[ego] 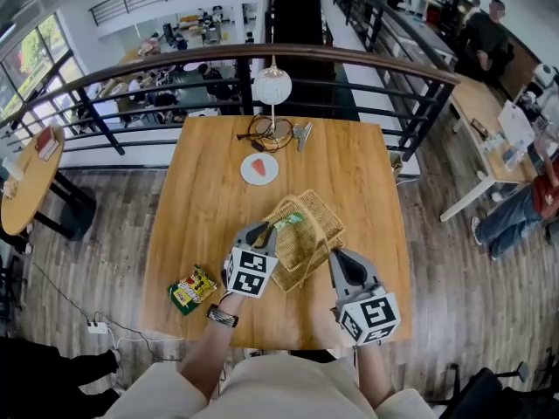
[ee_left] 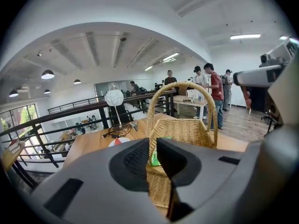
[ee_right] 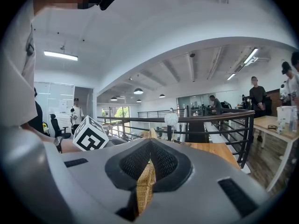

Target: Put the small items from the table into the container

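— Right gripper?
— I have it clamped on the basket rim; left gripper jaws slightly apart, green packet beyond them in the basket.
— Labels?
— Snack bag on table, print unreadable.

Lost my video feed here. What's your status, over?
Right gripper shut on basket rim. Left gripper slightly open, green packet at its tips, at basket mouth. Snack bag waiting on table; nothing blocking.

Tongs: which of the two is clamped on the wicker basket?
The right tongs: shut on the rim of the wicker basket, a strip of wicker pinched between them. The left tongs stand slightly apart.
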A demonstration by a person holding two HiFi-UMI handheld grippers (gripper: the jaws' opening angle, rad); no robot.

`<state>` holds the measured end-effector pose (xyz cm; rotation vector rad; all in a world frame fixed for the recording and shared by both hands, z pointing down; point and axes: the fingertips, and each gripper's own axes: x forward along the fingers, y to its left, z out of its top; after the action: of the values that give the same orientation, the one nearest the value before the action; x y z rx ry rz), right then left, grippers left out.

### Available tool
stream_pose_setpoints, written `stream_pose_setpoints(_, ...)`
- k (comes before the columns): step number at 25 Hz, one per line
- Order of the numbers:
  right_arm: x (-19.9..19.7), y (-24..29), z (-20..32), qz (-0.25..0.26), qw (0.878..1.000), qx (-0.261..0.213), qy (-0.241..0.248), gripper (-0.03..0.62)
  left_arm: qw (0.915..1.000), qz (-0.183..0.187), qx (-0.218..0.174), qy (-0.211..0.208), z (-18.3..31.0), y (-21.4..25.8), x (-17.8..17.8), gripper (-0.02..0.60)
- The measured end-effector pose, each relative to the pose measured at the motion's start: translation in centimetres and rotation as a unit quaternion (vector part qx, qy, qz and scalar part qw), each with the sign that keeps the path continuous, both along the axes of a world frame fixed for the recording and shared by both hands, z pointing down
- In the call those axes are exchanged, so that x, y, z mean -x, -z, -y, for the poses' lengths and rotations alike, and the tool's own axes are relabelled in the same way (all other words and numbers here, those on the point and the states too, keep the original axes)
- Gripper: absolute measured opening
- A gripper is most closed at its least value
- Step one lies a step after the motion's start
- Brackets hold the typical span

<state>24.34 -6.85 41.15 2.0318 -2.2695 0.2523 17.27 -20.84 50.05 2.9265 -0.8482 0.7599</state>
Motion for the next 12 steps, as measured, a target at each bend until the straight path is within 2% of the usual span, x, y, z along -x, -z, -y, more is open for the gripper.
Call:
stream_pose_setpoints(9, 3.5, 1.9, 0.9, -0.006, 0.999, -0.019, 0.040, 0.014, 0.9968, -0.073, 0.006, 0.032, -1.5, 4.6, 3.5, 0.049)
stream_pose_setpoints(12, 4.8, 2.6, 1.1, -0.008, 0.998, -0.024, 0.054, 0.013, 0.9947, -0.097, -0.007, 0.032, -2.6, 6.6, 4.4, 0.039)
